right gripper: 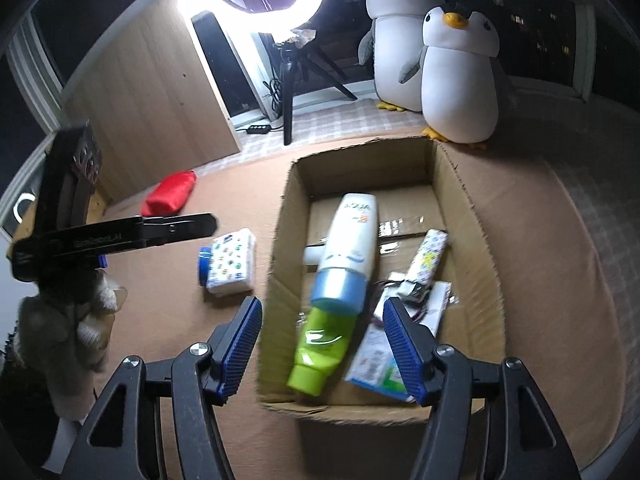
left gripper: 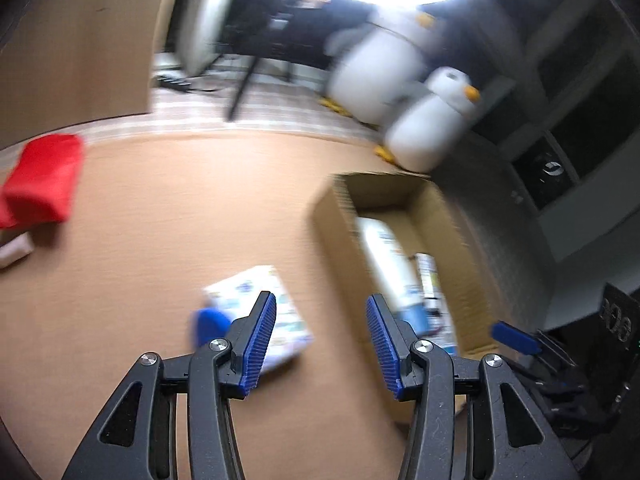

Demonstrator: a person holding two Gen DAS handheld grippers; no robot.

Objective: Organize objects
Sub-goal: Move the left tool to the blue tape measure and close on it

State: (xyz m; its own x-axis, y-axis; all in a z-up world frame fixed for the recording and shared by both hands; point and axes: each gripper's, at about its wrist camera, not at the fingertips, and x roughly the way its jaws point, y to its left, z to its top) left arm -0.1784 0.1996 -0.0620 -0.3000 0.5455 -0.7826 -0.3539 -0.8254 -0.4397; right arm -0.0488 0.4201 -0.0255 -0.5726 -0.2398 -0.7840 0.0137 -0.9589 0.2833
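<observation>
My right gripper (right gripper: 323, 304) hangs open above the near end of a cardboard box (right gripper: 472, 240), nothing between its pads. Inside the box lie a white bottle with a blue cap (right gripper: 352, 232), a green tube (right gripper: 320, 344), a patterned pack (right gripper: 428, 256) and a flat blue-edged packet (right gripper: 376, 364). My left gripper (left gripper: 321, 298) is open and empty over the brown surface, between a patterned tissue pack (left gripper: 244, 288) and the box (left gripper: 332, 216). A blue-capped item (right gripper: 205, 266) lies against the tissue pack (right gripper: 232, 260). A red pouch (right gripper: 170, 196) sits farther left.
Two plush penguins (right gripper: 460, 80) stand behind the box. A ring light on a tripod (right gripper: 288, 100) and a wooden panel (right gripper: 152, 92) are at the back. A fuzzy sleeve (right gripper: 80, 320) holds the left tool at the left edge. The left wrist view is motion-blurred.
</observation>
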